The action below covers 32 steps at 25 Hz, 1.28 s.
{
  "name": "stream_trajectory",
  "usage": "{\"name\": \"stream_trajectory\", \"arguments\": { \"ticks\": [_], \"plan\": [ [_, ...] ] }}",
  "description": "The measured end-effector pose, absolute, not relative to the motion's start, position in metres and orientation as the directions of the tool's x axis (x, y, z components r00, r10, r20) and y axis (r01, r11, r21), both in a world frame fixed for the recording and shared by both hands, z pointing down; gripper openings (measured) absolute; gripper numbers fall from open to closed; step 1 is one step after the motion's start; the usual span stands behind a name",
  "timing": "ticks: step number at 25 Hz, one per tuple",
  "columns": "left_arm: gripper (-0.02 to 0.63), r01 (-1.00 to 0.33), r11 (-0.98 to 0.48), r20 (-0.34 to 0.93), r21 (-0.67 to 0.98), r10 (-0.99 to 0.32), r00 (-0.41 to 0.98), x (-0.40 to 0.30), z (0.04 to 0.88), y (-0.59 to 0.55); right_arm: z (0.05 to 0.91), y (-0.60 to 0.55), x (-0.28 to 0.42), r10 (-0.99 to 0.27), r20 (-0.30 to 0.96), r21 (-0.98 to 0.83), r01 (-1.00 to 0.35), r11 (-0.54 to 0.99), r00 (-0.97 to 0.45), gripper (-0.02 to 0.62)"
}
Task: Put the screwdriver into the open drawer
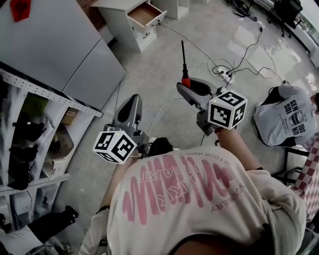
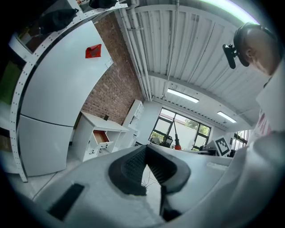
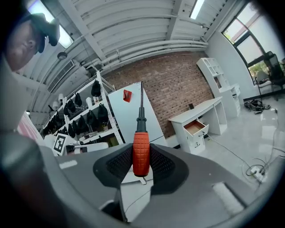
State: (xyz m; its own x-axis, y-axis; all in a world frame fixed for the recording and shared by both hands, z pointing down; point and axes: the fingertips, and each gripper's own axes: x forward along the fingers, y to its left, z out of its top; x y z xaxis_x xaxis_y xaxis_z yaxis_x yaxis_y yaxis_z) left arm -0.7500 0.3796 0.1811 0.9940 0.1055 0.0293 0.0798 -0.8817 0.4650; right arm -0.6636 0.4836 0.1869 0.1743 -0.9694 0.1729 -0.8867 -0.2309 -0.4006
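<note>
Two claws reach out in front of the person, nearest the camera. The left claw [image 2: 146, 150], at near left, is clenched on nothing, its ribbed pads meeting at the tips with only floor showing behind them. The right claw [image 3: 141, 156], just to its right and a little farther out, is clamped on the screwdriver [image 3: 141, 133]. Its pads press on either side of the red handle [image 3: 141, 153], while the dark shaft [image 1: 183, 52] juts up and away past the tips.

By the look of it the tool is light and rigid, no strain for one claw. The knurled handle is the sensible place to hold, since the thin metal shaft would likely be slick and could roll between the pads. Held by the handle alone, the long shaft may act as a lever and swing if it knocks against the drawer's edge.

Beyond the claws lies pale floor [image 1: 164, 60], with cables [image 1: 239, 62] trailing at far right. Farthest off, at far left, the open drawer [image 1: 144, 14] stands pulled out of a white surface [image 1: 119, 22]. Its wooden inside looks bare. It is well apart from the screwdriver, which is not yet carried across.
</note>
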Motion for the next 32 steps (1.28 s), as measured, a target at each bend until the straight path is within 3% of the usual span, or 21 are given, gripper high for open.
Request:
{"name": "stream_trajectory", "arguments": {
  "ticks": [16, 32],
  "plan": [
    [0.000, -0.056, -0.842, 0.101, 0.536, -0.002, 0.995, -0.686, 0.219, 0.318, 0.226, 0.438, -0.598, -0.953, 0.269, -0.451, -0.856, -0.252, 0.138, 0.124],
    [0.003, 0.021, -0.870, 0.035, 0.492, 0.044, 0.998, -0.528, 0.185, 0.216, 0.207, 0.333, -0.442, -0.955, 0.248, -0.454, -0.851, -0.264, 0.163, 0.123]
  ]
}}
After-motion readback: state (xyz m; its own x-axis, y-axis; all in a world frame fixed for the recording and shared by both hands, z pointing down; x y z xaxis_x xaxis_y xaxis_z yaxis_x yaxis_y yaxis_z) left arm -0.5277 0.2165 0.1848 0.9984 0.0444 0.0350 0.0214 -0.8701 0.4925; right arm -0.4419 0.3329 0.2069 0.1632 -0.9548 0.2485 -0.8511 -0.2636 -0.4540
